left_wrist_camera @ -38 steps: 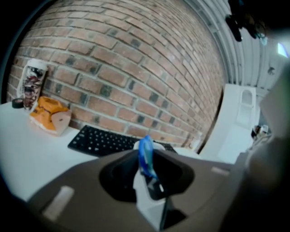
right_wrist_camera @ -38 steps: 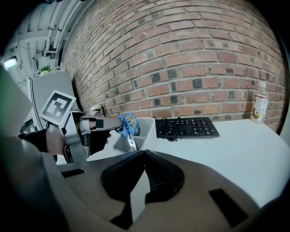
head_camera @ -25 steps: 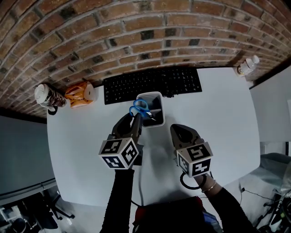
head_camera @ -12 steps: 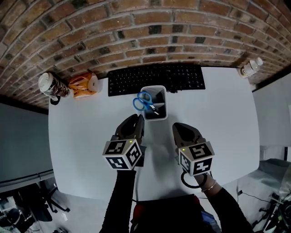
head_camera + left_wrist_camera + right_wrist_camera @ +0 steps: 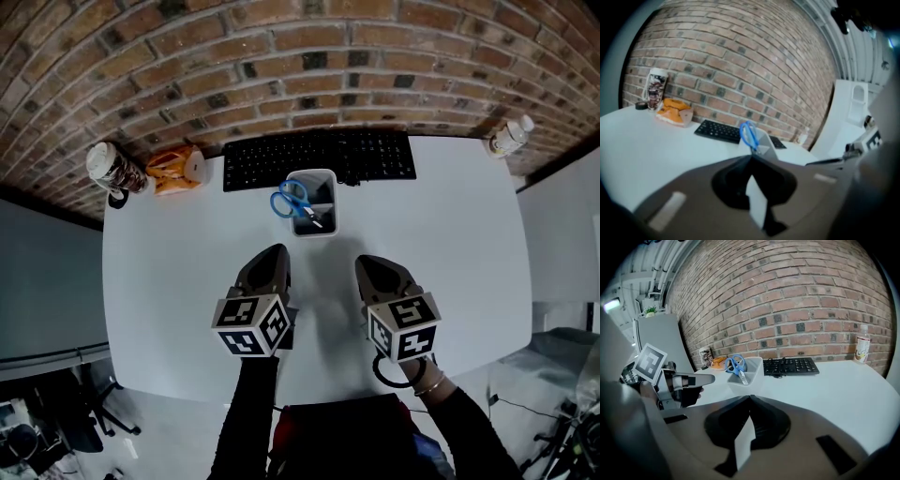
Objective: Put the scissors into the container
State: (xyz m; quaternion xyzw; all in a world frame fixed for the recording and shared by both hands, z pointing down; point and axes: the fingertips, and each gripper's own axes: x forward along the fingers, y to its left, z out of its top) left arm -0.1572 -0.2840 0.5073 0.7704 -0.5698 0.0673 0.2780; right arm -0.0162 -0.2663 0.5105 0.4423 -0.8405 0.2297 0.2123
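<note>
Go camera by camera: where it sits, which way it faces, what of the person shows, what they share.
Head view: on the head, looking steeply down at the table; both arms, left tool and right tool show.
Left gripper view: on the left tool, facing the brick wall; its own shut jaws show.
Right gripper view: on the right tool, facing that wall; its shut jaws and the left tool show.
Shared: all three show the scissors in the container before the keyboard.

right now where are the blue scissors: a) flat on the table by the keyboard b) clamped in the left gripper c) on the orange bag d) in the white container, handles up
d: the scissors stick up out of the white container, blue handles on top.
</note>
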